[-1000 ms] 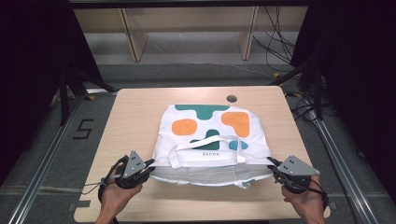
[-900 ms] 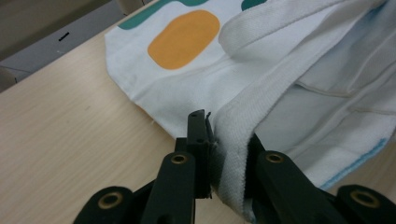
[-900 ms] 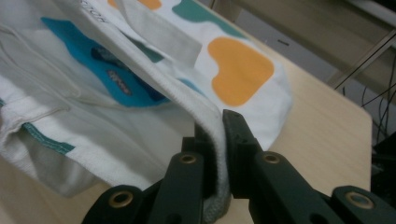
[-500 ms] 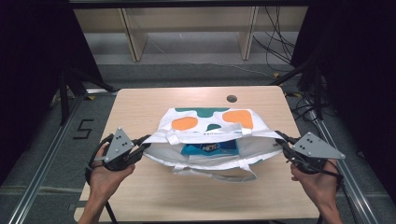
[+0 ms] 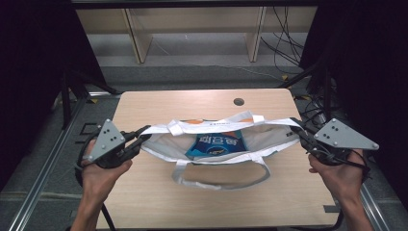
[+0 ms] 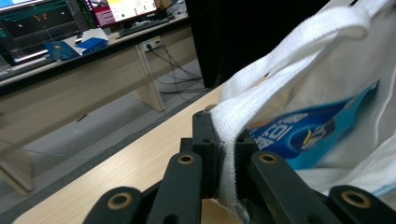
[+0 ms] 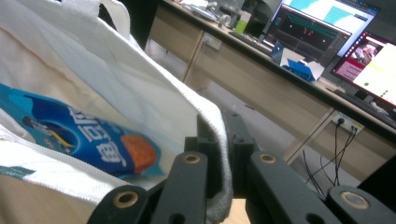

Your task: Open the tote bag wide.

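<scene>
High view: the white tote bag (image 5: pixel 211 144) hangs stretched open above the wooden table (image 5: pixel 159 202), with a blue snack packet (image 5: pixel 216 144) inside. The left gripper (image 5: pixel 139 137) is clamped on the bag's left rim, the right gripper (image 5: pixel 299 130) on its right rim. One handle (image 5: pixel 221 180) droops toward the person.

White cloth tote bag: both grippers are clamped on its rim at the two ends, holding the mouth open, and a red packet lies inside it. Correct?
Not quite. The packet inside the white cloth tote bag is blue, not red, as the high view shows. The rest holds: the left gripper and right gripper each have their jaws clamped on the rim at opposite ends, mouth held open.
</scene>
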A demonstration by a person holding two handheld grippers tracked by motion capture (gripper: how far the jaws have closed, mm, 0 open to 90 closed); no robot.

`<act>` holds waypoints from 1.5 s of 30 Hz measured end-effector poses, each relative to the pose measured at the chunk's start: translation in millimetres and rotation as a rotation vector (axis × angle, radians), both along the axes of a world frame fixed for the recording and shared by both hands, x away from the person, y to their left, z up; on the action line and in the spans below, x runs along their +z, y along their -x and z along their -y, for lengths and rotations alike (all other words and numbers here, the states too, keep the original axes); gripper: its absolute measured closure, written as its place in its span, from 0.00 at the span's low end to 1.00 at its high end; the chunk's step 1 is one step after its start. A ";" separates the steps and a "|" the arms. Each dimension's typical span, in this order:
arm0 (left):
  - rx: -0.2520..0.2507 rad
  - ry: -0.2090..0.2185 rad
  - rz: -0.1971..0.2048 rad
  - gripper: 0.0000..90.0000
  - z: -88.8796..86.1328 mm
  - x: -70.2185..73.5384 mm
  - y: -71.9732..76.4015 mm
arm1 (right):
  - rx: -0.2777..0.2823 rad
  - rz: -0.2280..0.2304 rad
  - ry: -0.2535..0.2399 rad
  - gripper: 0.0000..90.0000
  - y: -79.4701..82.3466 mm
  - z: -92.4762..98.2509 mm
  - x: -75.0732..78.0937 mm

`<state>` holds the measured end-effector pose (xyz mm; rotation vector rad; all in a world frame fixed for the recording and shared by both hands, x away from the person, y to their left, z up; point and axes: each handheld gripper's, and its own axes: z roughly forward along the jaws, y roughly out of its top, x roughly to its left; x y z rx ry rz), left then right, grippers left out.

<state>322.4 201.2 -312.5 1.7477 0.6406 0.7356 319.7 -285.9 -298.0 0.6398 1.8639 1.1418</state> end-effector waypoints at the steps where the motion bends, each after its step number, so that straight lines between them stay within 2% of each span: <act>1: -0.001 0.005 -0.001 0.95 -1.6 4.5 -1.8 | 0.001 -0.012 -0.006 0.98 0.1 -1.1 4.2; 2: 0.005 0.002 -0.001 0.95 -3.2 10.0 -2.5 | 0.008 0.004 0.000 0.98 -0.6 -0.8 8.6; 3: 0.003 0.016 0.007 0.95 -3.4 14.9 -3.5 | 0.015 -0.013 -0.020 0.98 0.0 -2.3 11.7; 4: 0.007 0.029 0.014 0.95 -3.0 20.1 -3.4 | 0.017 0.003 -0.008 0.98 -1.1 -2.8 16.1; 5: 0.011 0.024 0.025 0.95 -3.1 26.4 -2.5 | 0.016 0.019 0.008 0.98 -1.9 -2.8 20.9; 6: 0.003 0.022 0.043 0.95 -3.5 32.6 -2.3 | 0.017 0.010 -0.001 0.98 -2.3 -3.6 25.1; 7: -0.001 0.029 0.055 0.95 -3.5 38.5 -1.6 | 0.022 0.026 0.000 0.98 -4.5 -2.3 30.0; 8: -0.001 0.025 0.066 0.95 -3.5 44.3 -1.0 | 0.026 0.007 -0.029 0.98 -5.5 -2.0 33.8; 9: 0.003 0.029 0.068 0.95 -3.2 49.2 -0.1 | 0.033 0.014 -0.027 0.98 -8.1 -0.4 38.1; 10: 0.002 0.050 0.068 0.95 -2.4 52.1 -0.3 | 0.029 0.008 -0.039 0.98 -9.2 -0.7 41.0; 12: -0.005 0.057 0.071 0.95 -1.9 54.8 -3.0 | 0.028 0.022 -0.032 0.98 -13.5 0.8 45.2; 13: -0.002 0.053 0.060 0.95 -1.5 53.4 -6.3 | 0.039 -0.004 -0.053 0.98 -16.1 1.8 45.4; 14: 0.016 0.248 0.048 0.95 12.6 46.7 -11.0 | 0.033 -0.009 -0.056 0.98 -18.1 2.7 43.9; 15: 0.005 0.231 0.036 0.95 10.1 42.9 -14.9 | 0.036 -0.013 -0.047 0.98 -21.5 3.2 40.4; 16: -0.003 0.260 0.024 0.95 11.1 38.9 -18.6 | 0.018 -0.016 -0.050 0.98 -23.4 3.5 36.6; 17: -0.003 0.251 0.013 0.95 10.7 35.9 -21.3 | 0.016 -0.023 -0.050 0.98 -25.6 4.3 33.5; 18: -0.002 0.252 0.006 0.95 11.3 32.6 -23.1 | 0.014 -0.049 -0.053 0.98 -26.4 4.8 30.4; 19: 0.002 0.258 -0.006 0.95 12.8 28.8 -24.1 | 0.017 -0.050 -0.058 0.98 -27.8 5.6 27.5; 20: 0.019 0.301 -0.011 0.95 17.9 23.2 -24.8 | 0.020 -0.065 -0.051 0.98 -28.8 6.4 24.4; 21: 0.016 0.096 -0.016 0.95 4.6 19.3 -24.4 | 0.021 -0.079 -0.050 0.98 -29.3 7.4 20.7; 24: -0.013 0.110 -0.040 0.95 6.5 -1.2 -18.7 | 0.032 -0.106 -0.047 0.98 -30.0 10.7 10.4; 27: 0.003 0.073 -0.048 0.95 11.5 -21.6 -14.2 | 0.029 -0.142 -0.043 0.98 -31.2 13.7 -6.2; 29: 0.000 0.076 -0.077 0.95 13.1 -32.4 -15.8 | 0.021 -0.163 -0.043 0.98 -32.9 13.5 -16.0; 30: -0.011 0.079 -0.073 0.95 12.2 -36.0 -20.4 | 0.020 -0.157 -0.043 0.98 -34.3 14.2 -19.4; 31: -0.010 0.100 -0.091 0.94 11.7 -39.1 -24.3 | 0.017 -0.158 -0.058 0.98 -35.2 14.4 -22.3; 32: -0.008 0.121 -0.101 0.94 11.2 -41.0 -29.5 | 0.015 -0.170 -0.061 0.98 -36.2 14.6 -23.4; 33: 0.002 0.122 -0.103 0.95 10.9 -41.6 -35.0 | 0.013 -0.164 -0.068 0.98 -38.6 13.8 -23.6; 36: 0.022 0.126 -0.124 0.95 14.2 -45.0 -49.4 | -0.013 -0.149 -0.048 0.98 -45.9 10.0 -21.6; 38: 0.025 0.152 -0.139 0.94 15.8 -47.3 -56.6 | -0.012 -0.162 -0.065 0.98 -51.5 8.3 -22.0; 40: 0.027 0.147 -0.132 0.94 15.5 -48.2 -61.9 | -0.021 -0.163 -0.083 0.98 -55.8 7.9 -22.5; 43: 0.032 0.188 -0.157 0.95 16.0 -52.7 -64.1 | -0.023 -0.157 -0.086 0.98 -60.2 7.8 -25.0; 44: 0.023 0.207 -0.149 0.95 15.4 -53.3 -64.8 | -0.028 -0.166 -0.108 0.98 -60.1 7.7 -25.1; 45: 0.024 0.199 -0.144 0.95 14.4 -53.2 -64.8 | -0.019 -0.178 -0.116 0.98 -60.8 8.4 -23.8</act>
